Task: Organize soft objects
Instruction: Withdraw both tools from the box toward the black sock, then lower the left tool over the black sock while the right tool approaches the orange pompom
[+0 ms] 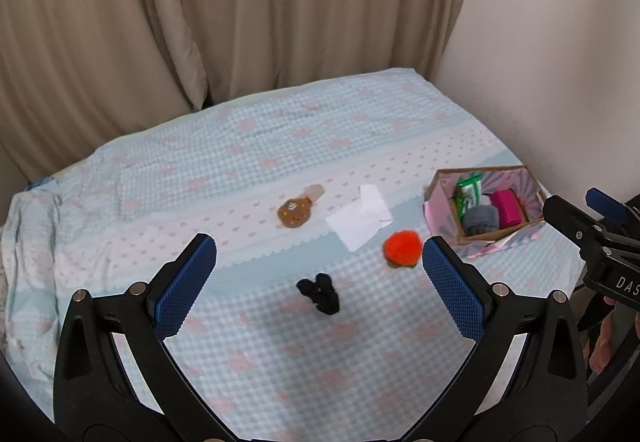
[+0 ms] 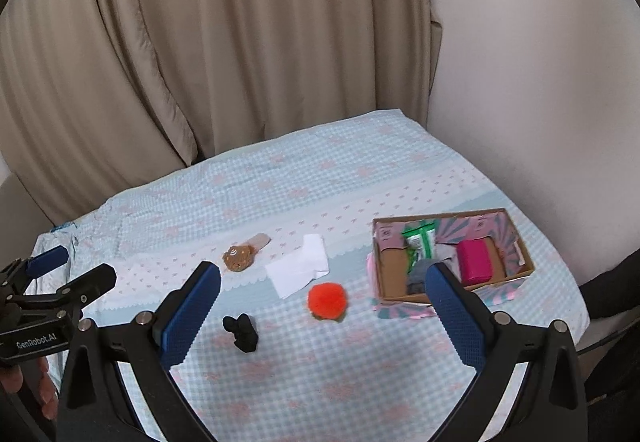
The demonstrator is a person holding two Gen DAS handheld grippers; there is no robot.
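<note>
Sorting is partway along, by the look of it: the open cardboard box with pink and teal patterned sides (image 2: 516,274) near the right edge of the bed (image 2: 360,382) already holds a magenta block-shaped item (image 2: 474,262), a grey woolly bundle (image 1: 480,219) and a green-and-white packet (image 2: 420,238), while four pieces lie loose on the blue-and-pink checked bedsheet. Both tools hang above the sheet with jaws spread wide and nothing between them, the left tool (image 1: 319,252) and the right tool (image 2: 323,278) alike. The fluffy orange pom-pom ball (image 2: 327,301) sits nearest the box, just left of it, and in the right wrist view it lies almost centred ahead of the right tool's blue pads (image 2: 192,316) (the likeliest next pick, I judge). The small black fabric lump (image 2: 241,332) rests closer in, toward the left pad. Farther back are a white folded paper sheet (image 2: 298,268) and a brown round felt cookie-like piece (image 2: 239,257). The next move calls for lowering over the pom-pom, closing gently, then carrying it rightward to the box.
</note>
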